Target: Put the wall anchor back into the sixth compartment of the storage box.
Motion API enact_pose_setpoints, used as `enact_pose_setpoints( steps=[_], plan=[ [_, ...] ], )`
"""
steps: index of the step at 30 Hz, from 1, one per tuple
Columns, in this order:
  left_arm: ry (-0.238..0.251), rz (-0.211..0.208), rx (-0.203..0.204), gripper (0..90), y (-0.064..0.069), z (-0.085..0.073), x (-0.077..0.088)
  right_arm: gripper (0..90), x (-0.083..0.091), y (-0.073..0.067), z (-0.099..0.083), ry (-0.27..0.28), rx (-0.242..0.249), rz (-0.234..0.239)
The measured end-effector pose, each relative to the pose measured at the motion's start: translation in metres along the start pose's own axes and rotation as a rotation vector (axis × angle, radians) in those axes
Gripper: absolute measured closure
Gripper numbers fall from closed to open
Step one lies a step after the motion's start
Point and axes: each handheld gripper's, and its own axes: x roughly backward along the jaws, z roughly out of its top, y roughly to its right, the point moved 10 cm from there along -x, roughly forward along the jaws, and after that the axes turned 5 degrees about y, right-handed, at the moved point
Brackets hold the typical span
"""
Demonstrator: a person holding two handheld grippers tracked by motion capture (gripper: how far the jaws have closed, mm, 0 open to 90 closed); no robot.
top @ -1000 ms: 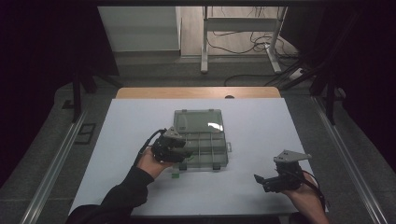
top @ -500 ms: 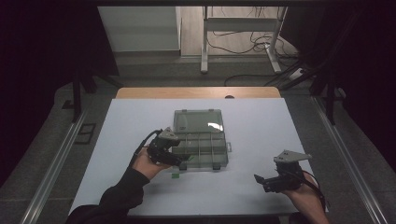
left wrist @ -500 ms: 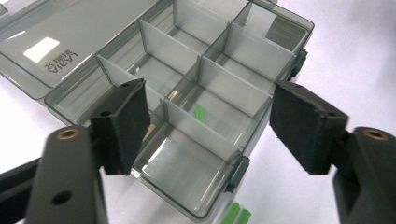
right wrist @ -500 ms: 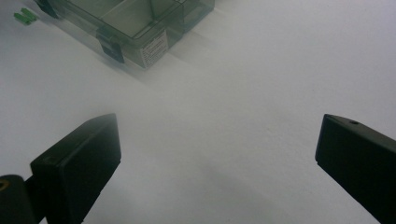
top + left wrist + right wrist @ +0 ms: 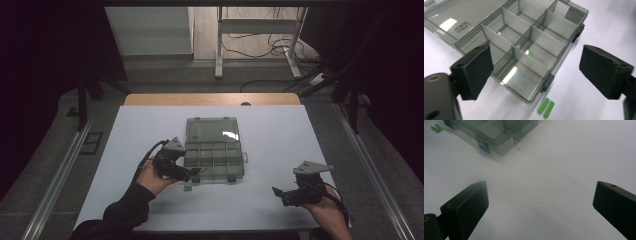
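A clear grey organizer box (image 5: 215, 161) lies open mid-table, its lid (image 5: 212, 129) folded flat behind it. My left gripper (image 5: 192, 173) hovers at the box's near left corner. Its jaws have just been opening and now stand open (image 5: 536, 57) with nothing pressed between the pads. A small green piece (image 5: 530, 52) lies in one of the near compartments. Two green pieces (image 5: 546, 108) lie side by side on the table just outside the box's near wall (image 5: 188, 188). My right gripper (image 5: 280, 192) rests open near the front right, over bare white table (image 5: 540, 192).
The white table (image 5: 280, 145) has free room on both sides of the box. The box's corner with a label (image 5: 499, 135) and the green pieces (image 5: 437, 128) appear far off in the right gripper view. Metal rails run along both table sides.
My left gripper has drawn back slightly from the box's near left corner toward the person. The green pieces on the table in front of the box now show. The right hand has not moved.
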Motion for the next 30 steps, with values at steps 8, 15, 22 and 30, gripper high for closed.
enact_pose_setpoints(
  steps=[8, 15, 22, 30],
  plan=[
    [0.009, -0.012, 0.021, 4.6, -0.002, -0.006, 0.011, 0.0, 0.000, 0.000, 0.000, 0.001, -0.001, -0.001],
    [0.002, -0.002, -0.006, 1.1, 0.000, -0.018, 0.014, 0.0, 0.001, 0.000, 0.000, 0.003, -0.002, -0.003],
    [-0.025, -0.010, -0.013, 0.0, 0.005, -0.031, 0.018, 0.0, 0.001, 0.000, 0.000, 0.001, -0.001, -0.001],
    [-0.061, -0.027, 0.009, 0.1, 0.016, -0.035, 0.020, 0.0, 0.000, 0.000, 0.000, 0.001, -0.001, -0.002]
  ],
)
